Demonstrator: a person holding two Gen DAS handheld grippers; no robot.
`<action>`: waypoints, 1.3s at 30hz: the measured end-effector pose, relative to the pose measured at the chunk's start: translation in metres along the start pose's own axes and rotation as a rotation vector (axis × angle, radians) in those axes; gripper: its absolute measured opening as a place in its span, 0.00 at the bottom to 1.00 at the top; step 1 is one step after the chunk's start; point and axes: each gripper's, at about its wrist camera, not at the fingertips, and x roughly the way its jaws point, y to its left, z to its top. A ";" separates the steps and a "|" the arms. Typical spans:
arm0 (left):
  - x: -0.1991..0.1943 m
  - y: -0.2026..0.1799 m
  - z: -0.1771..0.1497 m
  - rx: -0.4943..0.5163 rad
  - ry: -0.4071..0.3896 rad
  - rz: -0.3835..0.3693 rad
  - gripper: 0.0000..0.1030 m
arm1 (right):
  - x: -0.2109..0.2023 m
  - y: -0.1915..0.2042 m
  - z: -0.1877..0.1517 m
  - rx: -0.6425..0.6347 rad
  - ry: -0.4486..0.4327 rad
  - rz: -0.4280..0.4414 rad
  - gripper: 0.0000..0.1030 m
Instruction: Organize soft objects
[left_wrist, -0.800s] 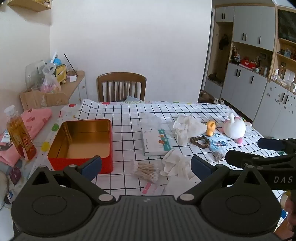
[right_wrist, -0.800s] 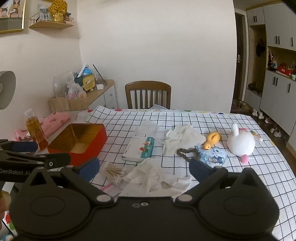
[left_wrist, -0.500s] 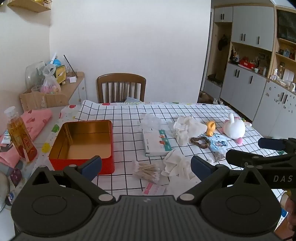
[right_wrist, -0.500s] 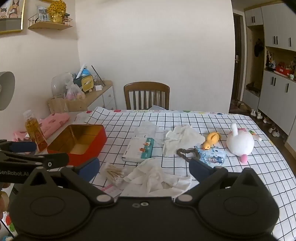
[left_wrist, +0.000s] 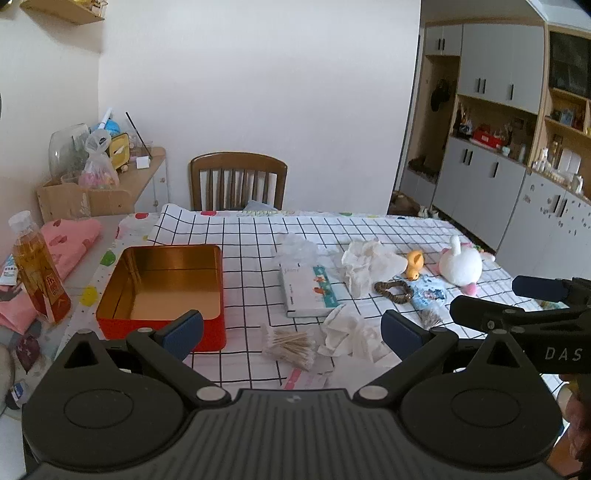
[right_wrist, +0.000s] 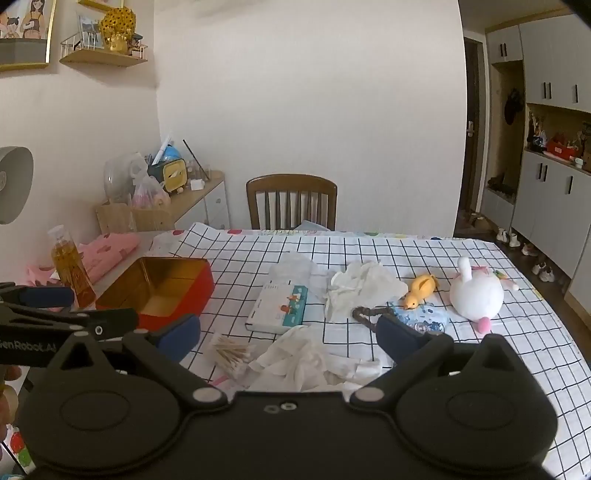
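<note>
Both tongs released, jaws wide, nothing held: left gripper (left_wrist: 291, 326), right gripper (right_wrist: 288, 334), hovering at the near table edge. Crumpled white tissue (right_wrist: 306, 356) lies nearest, beside the cotton swabs (right_wrist: 231, 354); a second tissue wad (right_wrist: 360, 290) and the white plush rabbit (right_wrist: 476, 295) sit farther right. Empty red tin (left_wrist: 164, 291) at left. Tissue likely weightless, limp, tearable: pinch a raised fold. Rabbit probably squashy: grip mid-body.

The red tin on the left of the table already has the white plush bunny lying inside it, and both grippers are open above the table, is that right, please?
Not quite: the red tin holds nothing. The white plush bunny lies on the checked cloth at the far right, beside the orange toy, as the left wrist view shows. Both the left gripper and right gripper are indeed open.
</note>
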 end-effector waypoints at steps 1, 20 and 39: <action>0.000 0.000 -0.001 0.000 -0.002 0.000 1.00 | -0.001 0.000 0.000 0.001 -0.006 -0.002 0.99; -0.008 0.001 0.007 0.011 -0.067 -0.024 1.00 | -0.012 0.005 0.004 0.000 -0.078 -0.027 0.99; -0.012 0.007 0.009 0.012 -0.097 -0.043 1.00 | -0.013 0.010 0.006 -0.008 -0.104 -0.039 0.99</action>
